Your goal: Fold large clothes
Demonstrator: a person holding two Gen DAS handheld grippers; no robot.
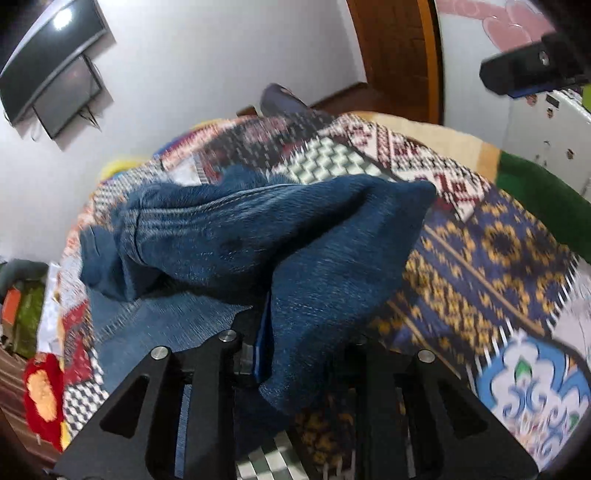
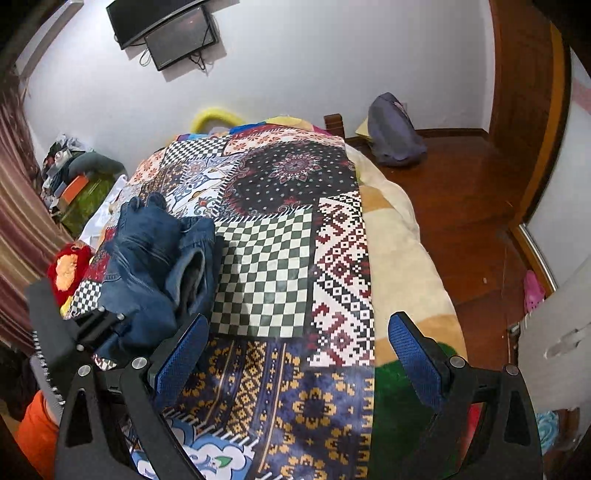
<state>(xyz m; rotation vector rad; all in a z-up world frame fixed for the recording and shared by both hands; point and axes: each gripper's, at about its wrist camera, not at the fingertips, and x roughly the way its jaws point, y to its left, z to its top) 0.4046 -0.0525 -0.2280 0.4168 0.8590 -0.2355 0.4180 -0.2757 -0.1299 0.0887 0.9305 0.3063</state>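
A pair of blue jeans (image 1: 258, 236) lies bunched on a patchwork bedspread (image 1: 480, 258). My left gripper (image 1: 291, 354) is shut on a fold of the jeans and lifts it off the bed; the denim drapes over its fingers and hides the tips. In the right wrist view the jeans (image 2: 155, 266) sit crumpled at the bed's left side, with the left gripper (image 2: 99, 325) clamped on their near edge. My right gripper (image 2: 299, 354) is open and empty, its blue pads (image 2: 413, 362) wide apart above the near part of the bedspread (image 2: 266, 258).
A red and orange soft toy (image 2: 68, 267) lies at the bed's left edge. A cream blanket (image 2: 399, 251) hangs off the right side. A grey bag (image 2: 393, 133) sits on the wooden floor (image 2: 472, 206). Two screens (image 2: 173, 29) hang on the far wall.
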